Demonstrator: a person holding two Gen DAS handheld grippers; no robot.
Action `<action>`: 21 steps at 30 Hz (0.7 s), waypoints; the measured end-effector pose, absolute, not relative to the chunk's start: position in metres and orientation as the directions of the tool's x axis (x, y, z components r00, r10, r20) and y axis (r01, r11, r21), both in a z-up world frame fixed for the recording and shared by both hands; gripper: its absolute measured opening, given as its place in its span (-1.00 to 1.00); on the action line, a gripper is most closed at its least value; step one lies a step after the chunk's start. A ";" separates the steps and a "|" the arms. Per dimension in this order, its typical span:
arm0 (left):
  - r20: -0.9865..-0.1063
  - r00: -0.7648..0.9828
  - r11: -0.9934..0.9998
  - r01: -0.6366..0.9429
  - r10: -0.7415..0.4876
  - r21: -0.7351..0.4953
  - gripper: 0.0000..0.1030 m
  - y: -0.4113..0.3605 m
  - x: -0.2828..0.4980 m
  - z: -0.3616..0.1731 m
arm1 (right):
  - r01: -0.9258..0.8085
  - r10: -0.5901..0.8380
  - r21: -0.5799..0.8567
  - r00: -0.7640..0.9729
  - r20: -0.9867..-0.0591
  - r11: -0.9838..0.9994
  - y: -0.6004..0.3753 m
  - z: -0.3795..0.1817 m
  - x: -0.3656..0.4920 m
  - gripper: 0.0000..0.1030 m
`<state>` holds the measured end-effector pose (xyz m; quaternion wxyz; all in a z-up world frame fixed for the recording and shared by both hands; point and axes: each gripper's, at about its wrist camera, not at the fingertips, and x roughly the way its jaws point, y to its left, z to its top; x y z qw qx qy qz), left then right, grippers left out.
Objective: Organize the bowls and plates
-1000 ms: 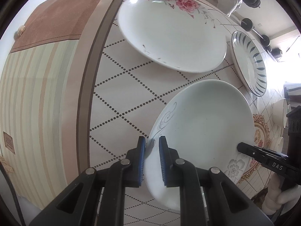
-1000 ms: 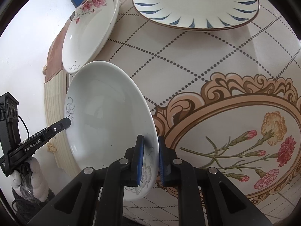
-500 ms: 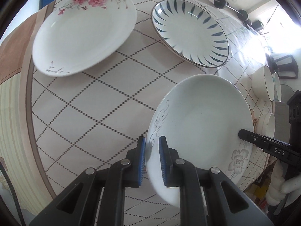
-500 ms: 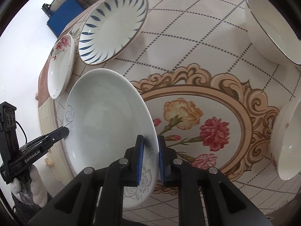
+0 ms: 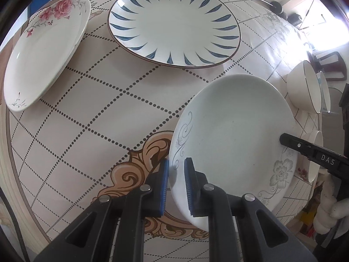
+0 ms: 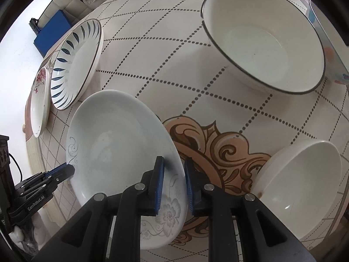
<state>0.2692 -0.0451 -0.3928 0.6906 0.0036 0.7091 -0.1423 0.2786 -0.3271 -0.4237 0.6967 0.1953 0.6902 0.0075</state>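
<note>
I hold the pale plate (image 5: pixel 235 144) above the counter (image 5: pixel 91 109) middle by opposite rims, left tongs (image 5: pixel 176 185) clamped tight, right tongs (image 6: pixel 173 185) just loosening around it, keeping it level for stacking.

You have a table (image 5: pixel 91 118) under a cream cloth with dotted diamond grid and a tan scroll medallion. Resting on it: rose-print plate (image 5: pixel 41 50) far left, blue-leaf plate (image 5: pixel 174 24) beside it, dark-rimmed bowl (image 6: pixel 264 43) far right, and plain white bowl (image 6: pixel 301 187) near right, tilted.
</note>
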 end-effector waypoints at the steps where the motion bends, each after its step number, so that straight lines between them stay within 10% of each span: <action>1: -0.981 -0.042 0.960 0.205 -0.187 -0.192 -0.77 -0.046 0.271 -0.392 | 0.257 0.274 0.277 0.048 -0.961 0.926 -0.329 -0.423 0.281 -0.59; 13: -0.995 0.027 0.979 0.184 -0.097 -0.090 -0.71 -0.036 0.285 -0.359 | 0.164 0.190 0.193 0.036 -0.981 0.967 -0.319 -0.415 0.291 -0.52; 21: -0.978 0.177 0.993 0.050 -0.110 -0.103 -0.37 0.032 0.310 -0.288 | 0.012 0.254 0.264 0.238 -0.938 0.964 -0.263 -0.332 0.312 0.82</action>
